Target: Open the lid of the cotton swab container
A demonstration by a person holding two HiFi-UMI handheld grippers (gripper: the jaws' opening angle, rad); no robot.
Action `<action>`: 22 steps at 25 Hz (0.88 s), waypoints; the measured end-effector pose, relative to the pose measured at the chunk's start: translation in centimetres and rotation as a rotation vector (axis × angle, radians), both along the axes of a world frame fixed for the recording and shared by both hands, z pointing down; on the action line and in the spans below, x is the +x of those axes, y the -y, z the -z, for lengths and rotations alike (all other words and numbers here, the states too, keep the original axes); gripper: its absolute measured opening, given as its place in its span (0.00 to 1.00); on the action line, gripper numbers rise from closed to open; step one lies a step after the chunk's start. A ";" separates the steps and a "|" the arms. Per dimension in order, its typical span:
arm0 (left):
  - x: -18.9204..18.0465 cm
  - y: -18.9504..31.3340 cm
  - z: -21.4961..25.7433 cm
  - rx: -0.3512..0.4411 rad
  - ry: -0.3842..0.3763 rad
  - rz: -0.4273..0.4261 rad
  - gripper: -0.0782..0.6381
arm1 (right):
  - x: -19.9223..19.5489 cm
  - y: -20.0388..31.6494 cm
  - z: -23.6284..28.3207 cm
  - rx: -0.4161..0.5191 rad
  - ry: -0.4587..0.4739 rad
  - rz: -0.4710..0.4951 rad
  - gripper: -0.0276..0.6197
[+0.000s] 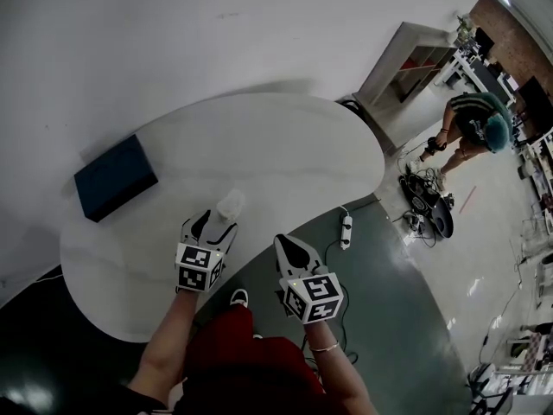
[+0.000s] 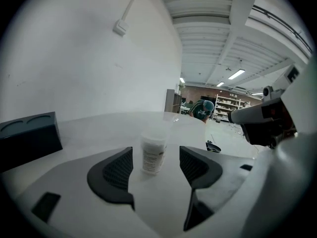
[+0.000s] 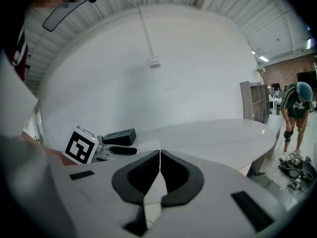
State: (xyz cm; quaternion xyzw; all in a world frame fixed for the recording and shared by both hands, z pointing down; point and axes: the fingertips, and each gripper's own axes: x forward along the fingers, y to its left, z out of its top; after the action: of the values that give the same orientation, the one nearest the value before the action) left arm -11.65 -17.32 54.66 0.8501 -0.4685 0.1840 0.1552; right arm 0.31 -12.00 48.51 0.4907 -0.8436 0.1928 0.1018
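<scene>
Spreading across the head view, a white oval table (image 1: 285,154) is carrying a dark blue box (image 1: 115,177) on its left part, well apart from everything else. Beyond the table's far right end a white shelf (image 1: 406,67) is standing against the wall, and a person (image 1: 471,128) is bending over gear on the floor near it. A power strip (image 1: 346,230) is lying on the floor just off the table's near edge.

The left gripper (image 1: 216,223) is reaching over the table's near part with its jaws standing wide apart. The swab container (image 2: 153,152) is standing upright on the table between those jaws, and neither pad is touching it; a gap is showing on each side.

The right gripper (image 1: 288,244) is hanging beside the left one at the table's near edge, its jaws pressing together with nothing between them
</scene>
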 end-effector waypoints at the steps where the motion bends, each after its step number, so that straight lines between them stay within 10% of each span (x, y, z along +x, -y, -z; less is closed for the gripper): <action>1: 0.1 0.3 -0.3 -0.003 0.005 -0.006 0.49 | -0.1 0.3 -0.1 -0.002 -0.003 -0.001 0.07; 22: 2.3 3.2 -3.2 -0.015 0.145 -0.117 0.49 | 0.1 2.4 -1.6 -0.056 -0.062 -0.043 0.07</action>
State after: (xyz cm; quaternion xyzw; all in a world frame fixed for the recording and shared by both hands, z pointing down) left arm -9.38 -20.54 57.91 0.8592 -0.4266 0.2575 0.1161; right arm 0.41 -14.35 50.09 0.5115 -0.8235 0.2032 0.1375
